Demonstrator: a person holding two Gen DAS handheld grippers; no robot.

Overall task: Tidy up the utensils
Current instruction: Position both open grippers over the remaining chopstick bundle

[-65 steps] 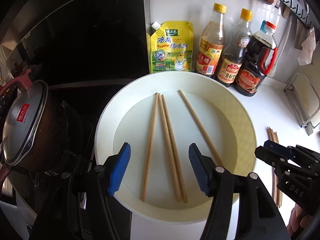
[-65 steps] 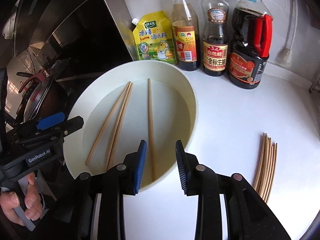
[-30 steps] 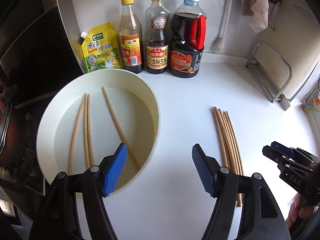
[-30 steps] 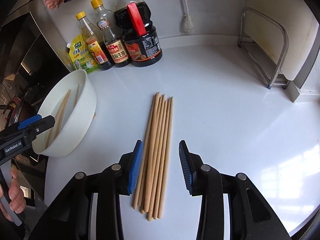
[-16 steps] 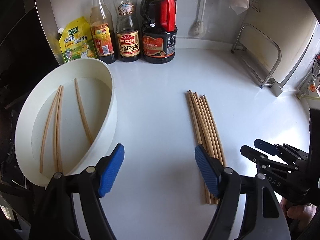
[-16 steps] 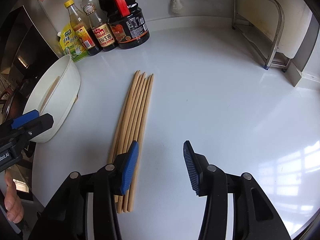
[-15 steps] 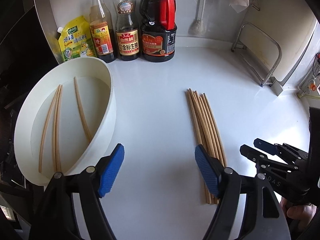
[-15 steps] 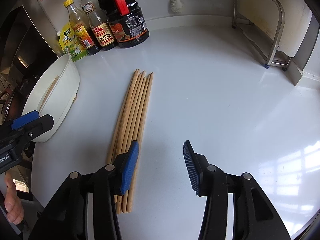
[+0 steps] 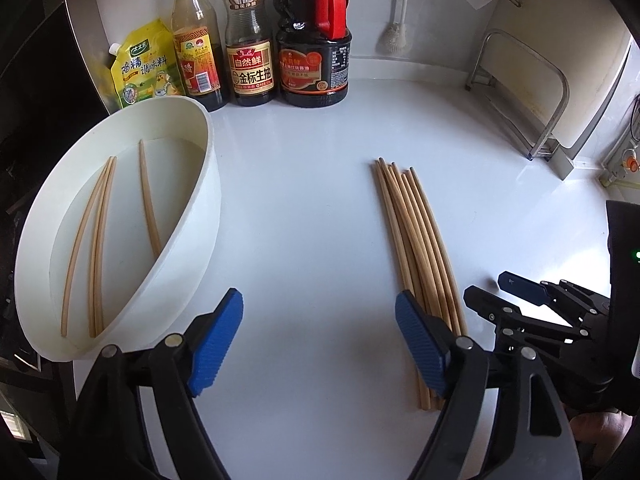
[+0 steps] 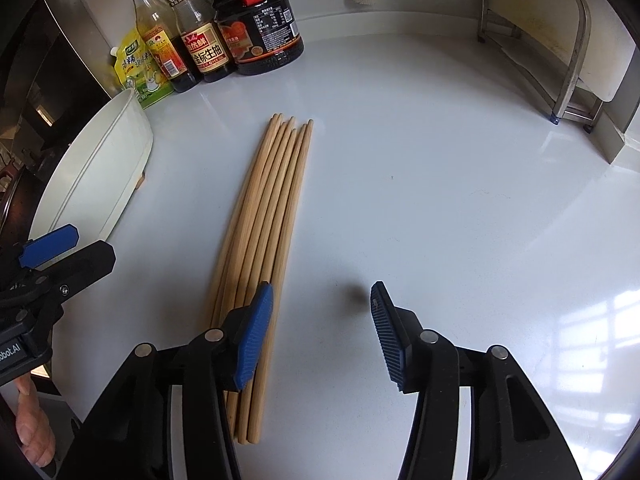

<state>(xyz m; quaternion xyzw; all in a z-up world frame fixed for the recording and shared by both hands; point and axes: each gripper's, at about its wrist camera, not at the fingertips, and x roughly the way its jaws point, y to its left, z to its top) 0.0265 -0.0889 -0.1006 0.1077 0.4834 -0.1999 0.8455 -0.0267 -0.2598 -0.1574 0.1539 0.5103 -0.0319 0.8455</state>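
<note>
Several wooden chopsticks (image 9: 416, 240) (image 10: 268, 216) lie bundled side by side on the white counter. Three more chopsticks (image 9: 96, 236) rest in a white basin (image 9: 212, 184) (image 10: 100, 168) at the left. My left gripper (image 9: 320, 320) hovers over bare counter between basin and bundle, jaws opening, nothing between them; its right finger overlaps the bundle's near end. My right gripper (image 10: 316, 308) hangs low just right of the bundle, jaws opening, empty; its left finger crosses the bundle's near end. Each gripper shows in the other's view, the right gripper (image 9: 496, 294) at the right and the left gripper (image 10: 64, 250) at the left.
Three sauce bottles (image 9: 250, 36) (image 10: 208, 40) and a yellow seasoning pouch (image 9: 142, 68) stand against the back wall. A metal rack (image 9: 532, 88) (image 10: 560, 40) holding a white board sits at the right. A brush (image 9: 394, 36) leans on the wall. A stove is at the far left.
Both grippers sank toward the counter and swung right from the basin to the loose bundle. Both pairs of jaws widened. The right gripper shifted from straddling the bundle to its right side.
</note>
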